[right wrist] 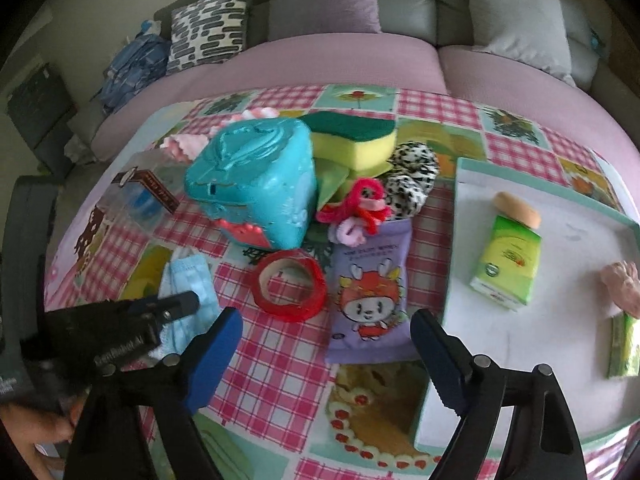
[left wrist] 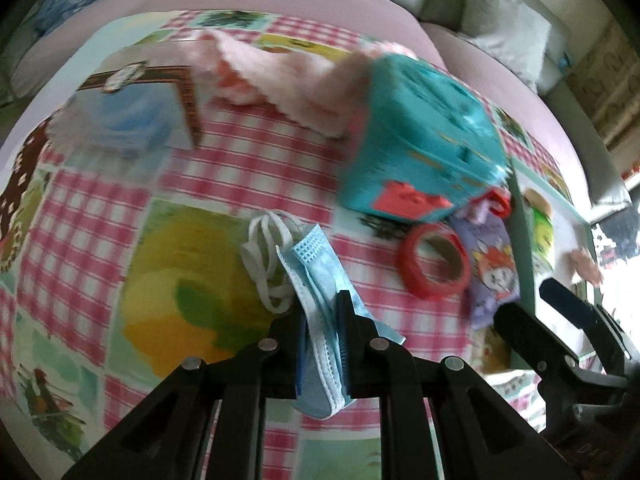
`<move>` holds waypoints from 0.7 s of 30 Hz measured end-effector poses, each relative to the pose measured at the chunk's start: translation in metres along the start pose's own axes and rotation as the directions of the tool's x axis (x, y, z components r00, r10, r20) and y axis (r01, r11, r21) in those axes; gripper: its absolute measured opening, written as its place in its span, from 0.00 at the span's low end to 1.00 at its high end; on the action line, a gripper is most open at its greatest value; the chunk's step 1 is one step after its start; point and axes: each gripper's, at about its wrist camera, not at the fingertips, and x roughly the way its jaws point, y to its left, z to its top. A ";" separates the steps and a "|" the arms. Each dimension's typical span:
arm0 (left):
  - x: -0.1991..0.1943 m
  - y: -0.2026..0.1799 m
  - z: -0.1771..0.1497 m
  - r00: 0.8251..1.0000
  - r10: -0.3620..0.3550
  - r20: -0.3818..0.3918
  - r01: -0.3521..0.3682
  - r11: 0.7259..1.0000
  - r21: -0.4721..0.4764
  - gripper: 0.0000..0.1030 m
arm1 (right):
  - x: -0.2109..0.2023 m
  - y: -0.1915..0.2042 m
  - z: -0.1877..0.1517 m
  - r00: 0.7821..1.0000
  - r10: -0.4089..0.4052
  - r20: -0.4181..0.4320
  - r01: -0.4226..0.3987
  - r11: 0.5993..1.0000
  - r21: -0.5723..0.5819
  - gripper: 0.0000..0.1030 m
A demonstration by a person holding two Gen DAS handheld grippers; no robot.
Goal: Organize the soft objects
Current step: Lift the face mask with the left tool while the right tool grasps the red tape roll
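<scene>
My left gripper (left wrist: 320,312) is shut on a folded blue face mask (left wrist: 316,276) with white ear loops, low over the checked tablecloth; the mask also shows in the right wrist view (right wrist: 188,284). My right gripper (right wrist: 326,330) is open and empty, hovering above a purple snack pouch (right wrist: 370,292). A fluffy pink cloth (left wrist: 276,76) lies behind a teal plastic box (left wrist: 424,140). A yellow-green sponge (right wrist: 356,136), a leopard scrunchie (right wrist: 412,176) and pipe cleaners (right wrist: 360,208) lie beyond the pouch.
A white tray (right wrist: 560,340) at the right holds a green tissue pack (right wrist: 506,264), a bread-like toy (right wrist: 516,204), another pink soft piece (right wrist: 622,284) and a second green pack (right wrist: 624,344). A red tape roll (right wrist: 290,284) lies mid-table. A clear box (right wrist: 140,196) stands left. A sofa sits behind.
</scene>
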 end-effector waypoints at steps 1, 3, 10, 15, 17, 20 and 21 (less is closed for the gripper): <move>0.000 0.006 0.002 1.000 0.001 0.001 -0.001 1.000 -0.014 0.14 | 0.002 0.003 0.001 1.000 0.001 -0.003 -0.001 1.000 -0.011 0.85; -0.002 0.021 0.005 1.000 -0.003 0.002 0.003 0.999 -0.043 0.14 | 0.007 0.010 0.002 1.000 0.003 -0.014 -0.003 0.999 -0.035 0.85; -0.009 0.049 0.008 1.000 -0.010 0.005 0.011 0.997 -0.079 0.14 | 0.027 0.022 0.007 0.999 0.002 -0.051 -0.006 0.997 -0.075 0.82; -0.009 0.055 0.006 1.000 -0.012 0.002 0.012 0.996 -0.087 0.14 | 0.039 0.023 0.012 0.997 0.008 -0.075 -0.013 0.998 -0.068 0.80; -0.007 0.054 0.009 1.000 -0.012 0.002 0.012 0.996 -0.090 0.14 | 0.041 0.024 0.014 0.997 0.007 -0.077 -0.012 0.997 -0.070 0.79; -0.006 0.050 0.011 1.000 -0.010 0.002 0.010 0.995 -0.095 0.14 | 0.047 0.027 0.019 0.997 -0.005 -0.082 0.000 0.997 -0.072 0.78; -0.007 0.049 0.011 1.000 -0.010 0.002 0.010 0.995 -0.095 0.14 | 0.049 0.028 0.020 0.997 -0.012 -0.083 0.006 0.997 -0.076 0.77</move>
